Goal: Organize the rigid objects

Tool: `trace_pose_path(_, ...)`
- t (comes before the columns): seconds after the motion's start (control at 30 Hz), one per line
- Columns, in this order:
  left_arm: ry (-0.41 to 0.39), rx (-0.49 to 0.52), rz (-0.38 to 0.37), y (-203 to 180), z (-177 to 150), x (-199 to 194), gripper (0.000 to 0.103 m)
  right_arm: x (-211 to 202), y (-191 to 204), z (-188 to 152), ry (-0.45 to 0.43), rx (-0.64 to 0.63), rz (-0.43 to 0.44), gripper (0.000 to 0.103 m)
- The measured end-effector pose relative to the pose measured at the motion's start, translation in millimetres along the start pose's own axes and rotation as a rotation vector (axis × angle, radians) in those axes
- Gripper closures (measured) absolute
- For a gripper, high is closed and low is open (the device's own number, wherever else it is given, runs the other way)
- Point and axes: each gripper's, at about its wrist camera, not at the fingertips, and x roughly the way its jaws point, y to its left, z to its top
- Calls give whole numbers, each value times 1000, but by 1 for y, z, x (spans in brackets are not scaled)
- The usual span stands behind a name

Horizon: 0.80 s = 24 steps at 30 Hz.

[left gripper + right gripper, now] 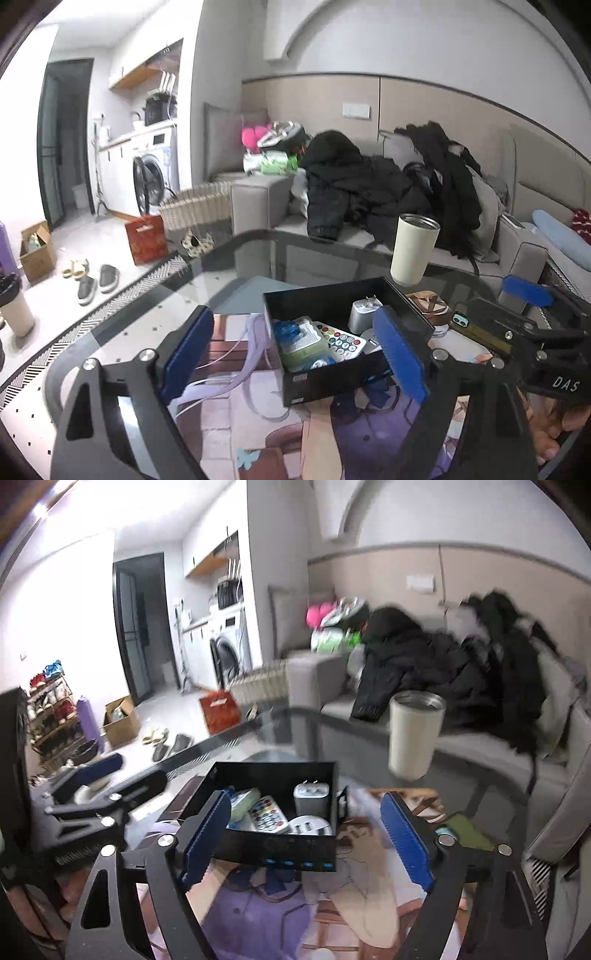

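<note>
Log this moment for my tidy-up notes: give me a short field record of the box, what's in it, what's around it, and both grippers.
surface: glass table with a printed mat
box: black box, open top
contents: white charger, remote with coloured buttons, green-and-blue packet
behind box: cream tumbler, upright
beside box: phone
left gripper: open, holding nothing
right gripper: open, holding nothing

Phone (476, 328) partly hidden, maybe.

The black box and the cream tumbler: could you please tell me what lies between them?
Only bare glass table separates the black box from the cream tumbler, clearest in the right wrist view.
</note>
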Motion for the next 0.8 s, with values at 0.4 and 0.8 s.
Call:
trace_pose_path(0.4, -142, -53, 117, -7, -54, -59, 0, -70, 6, -75, -225, -63, -150, 0)
trace_pose_path(0.8, -163, -3, 133, -24, -76, -61, 0, -44, 5, -97, -61, -58, -204, 0)
